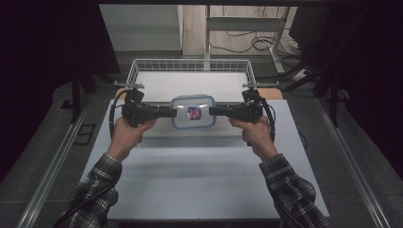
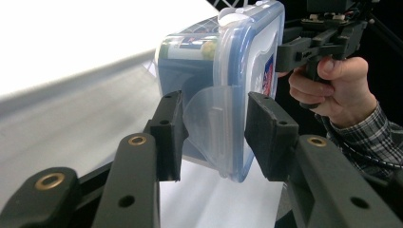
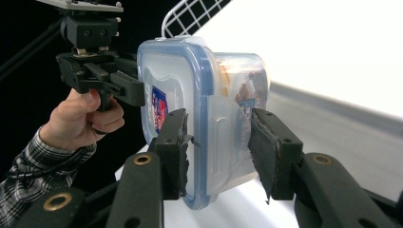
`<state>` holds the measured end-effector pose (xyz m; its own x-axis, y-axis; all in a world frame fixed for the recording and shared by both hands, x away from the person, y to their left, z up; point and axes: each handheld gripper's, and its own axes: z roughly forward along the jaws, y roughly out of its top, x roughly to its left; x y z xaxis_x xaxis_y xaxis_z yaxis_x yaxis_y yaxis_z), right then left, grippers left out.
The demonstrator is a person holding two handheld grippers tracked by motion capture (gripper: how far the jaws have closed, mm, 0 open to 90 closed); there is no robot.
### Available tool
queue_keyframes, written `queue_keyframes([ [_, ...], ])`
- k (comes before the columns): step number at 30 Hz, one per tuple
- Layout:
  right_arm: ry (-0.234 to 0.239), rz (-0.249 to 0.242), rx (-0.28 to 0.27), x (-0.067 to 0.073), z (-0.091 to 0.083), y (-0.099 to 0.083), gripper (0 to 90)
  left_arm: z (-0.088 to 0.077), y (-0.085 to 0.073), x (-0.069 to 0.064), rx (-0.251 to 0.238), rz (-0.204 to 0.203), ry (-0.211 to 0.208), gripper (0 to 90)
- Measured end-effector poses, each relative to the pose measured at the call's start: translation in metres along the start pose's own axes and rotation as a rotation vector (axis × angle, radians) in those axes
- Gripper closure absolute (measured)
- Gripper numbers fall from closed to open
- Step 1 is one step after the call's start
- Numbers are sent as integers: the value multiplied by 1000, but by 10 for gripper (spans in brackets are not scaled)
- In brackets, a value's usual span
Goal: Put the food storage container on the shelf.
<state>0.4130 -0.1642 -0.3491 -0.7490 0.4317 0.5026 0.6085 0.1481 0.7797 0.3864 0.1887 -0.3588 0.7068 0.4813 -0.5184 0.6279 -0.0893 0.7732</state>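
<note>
Gripping lidded plastic container [image 1: 193, 112] from both ends, left hand-held gripper [image 1: 173, 112] and right hand-held gripper [image 1: 212, 111] clamped, above table [image 1: 204, 175]

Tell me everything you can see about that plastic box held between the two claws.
The box is a clear plastic food container, rounded and rectangular, with a blue-edged snap lid bearing a red and blue label. The lid is on, and clear side flaps hang at both short ends. Packets with printed labels show through the walls. It hangs level above the white table, in front of a wire basket. The left claw and the right claw grip opposite ends.
</note>
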Motion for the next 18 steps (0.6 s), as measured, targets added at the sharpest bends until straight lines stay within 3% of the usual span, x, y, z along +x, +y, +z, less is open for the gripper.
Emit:
queue_keyframes([
  [6,-1,13,-20,-5,3,21,579,-2,23,7,6,-7,3,586],
  [18,-19,21,-33,-15,8,48,578,1,49,24,-16,-21,0,584],
])
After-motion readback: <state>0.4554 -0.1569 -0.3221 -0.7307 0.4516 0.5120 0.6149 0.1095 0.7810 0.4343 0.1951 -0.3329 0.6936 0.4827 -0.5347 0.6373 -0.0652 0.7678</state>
